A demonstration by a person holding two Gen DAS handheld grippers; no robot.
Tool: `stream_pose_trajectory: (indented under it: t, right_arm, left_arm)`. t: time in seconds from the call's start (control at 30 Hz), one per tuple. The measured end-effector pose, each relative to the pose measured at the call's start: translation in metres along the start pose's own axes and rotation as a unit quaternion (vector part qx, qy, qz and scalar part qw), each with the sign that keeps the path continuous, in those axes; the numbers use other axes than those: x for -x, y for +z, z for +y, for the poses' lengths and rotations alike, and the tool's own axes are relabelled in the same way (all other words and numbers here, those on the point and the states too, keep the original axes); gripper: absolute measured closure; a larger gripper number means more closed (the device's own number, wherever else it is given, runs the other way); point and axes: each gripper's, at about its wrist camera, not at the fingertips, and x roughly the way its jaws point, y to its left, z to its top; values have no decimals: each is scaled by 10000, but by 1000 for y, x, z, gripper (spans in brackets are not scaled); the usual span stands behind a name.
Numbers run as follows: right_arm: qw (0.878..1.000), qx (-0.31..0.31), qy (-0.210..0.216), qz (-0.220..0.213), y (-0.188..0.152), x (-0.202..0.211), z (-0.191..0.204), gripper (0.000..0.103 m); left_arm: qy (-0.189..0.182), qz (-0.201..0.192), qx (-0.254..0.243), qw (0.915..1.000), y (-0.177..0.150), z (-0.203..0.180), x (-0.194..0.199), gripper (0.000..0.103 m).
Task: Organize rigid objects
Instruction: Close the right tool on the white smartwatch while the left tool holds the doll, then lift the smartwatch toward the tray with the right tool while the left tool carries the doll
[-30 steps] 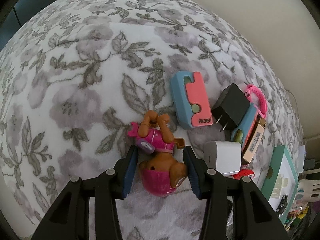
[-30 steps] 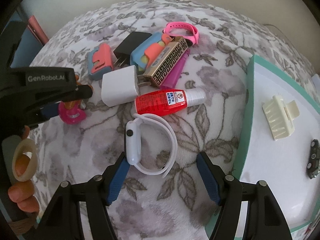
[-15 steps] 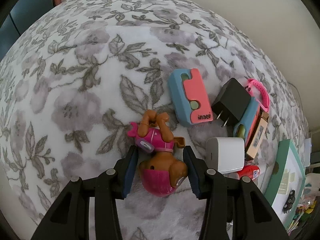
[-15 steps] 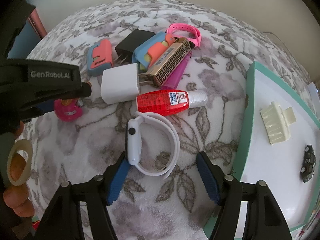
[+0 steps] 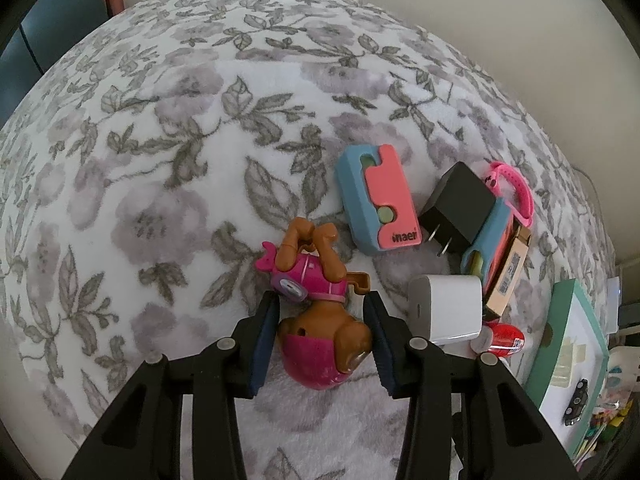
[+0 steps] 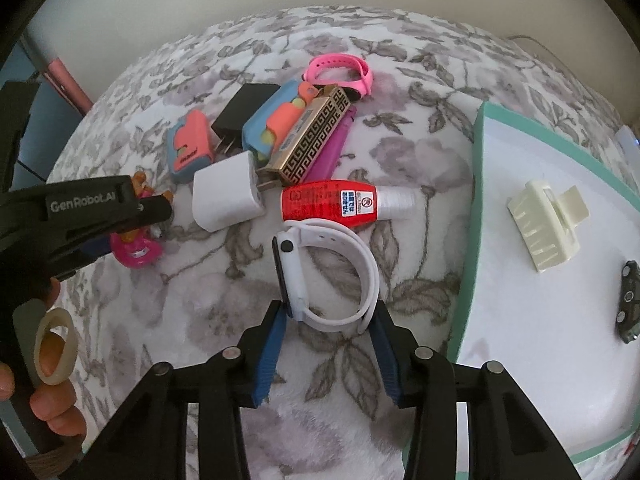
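A brown toy dog in a pink outfit (image 5: 316, 360) lies on the floral blanket, and my left gripper (image 5: 322, 316) is shut on it, its blue pads pressing both sides of the head. In the right wrist view the same left gripper (image 6: 152, 208) shows at the left over the toy dog (image 6: 136, 250). A white smartwatch (image 6: 294, 280) stands on edge between the jaws of my right gripper (image 6: 326, 320). Those jaws are closing, one pad against the watch body and the other against the band.
A pile lies beyond: white charger (image 6: 226, 196), red bottle (image 6: 328, 204), black charger (image 6: 248, 108), blue-and-pink case (image 6: 188, 152), gold lighter (image 6: 312, 136), pink band (image 6: 340, 72). The teal-rimmed tray (image 6: 478, 200) at right holds a cream hair clip (image 6: 548, 228) and a toy car (image 6: 628, 300).
The right jaws have come in from wide apart onto the watch, which has tipped up on its edge. The left jaws have tightened slightly on the toy dog.
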Motion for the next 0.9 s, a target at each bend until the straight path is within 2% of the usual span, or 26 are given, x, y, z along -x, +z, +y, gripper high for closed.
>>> stream_pose_trajectory:
  t: [0.27, 0.4, 0.43, 0.47, 0.5, 0.57, 0.7, 0.9]
  right_arm:
    - [9995, -219, 174, -133, 4, 13, -11, 58]
    - [9984, -362, 277, -321, 9, 31, -18, 59]
    - [9979, -399, 274, -430, 11, 38, -20, 61]
    - [9975, -422, 277, -499, 12, 42, -19, 79]
    - [9969, -452, 310, -570, 13, 47, -20, 84]
    - [9949, -582, 381, -735, 17, 59, -24, 84]
    - [9944, -660, 383, -736, 19, 64, -29, 84]
    - [9962, -611, 415, -467, 15, 50, -30, 84]
  left_arm:
    - [-66, -246, 29, 9997, 3, 1, 20, 58]
    - [-136, -507, -5, 9986, 5, -1, 41, 58]
    - [-163, -561, -15, 9983, 6, -2, 45, 58]
    - [-202, -661, -40, 9976, 7, -4, 52, 58]
    - [-230, -760, -76, 9968, 7, -6, 59, 58]
    - [-277, -958, -165, 9949, 8, -12, 73, 58]
    - [-343, -1189, -384, 9916, 7, -27, 90, 58]
    - [-244, -1178, -546, 9912, 4, -37, 93, 58]
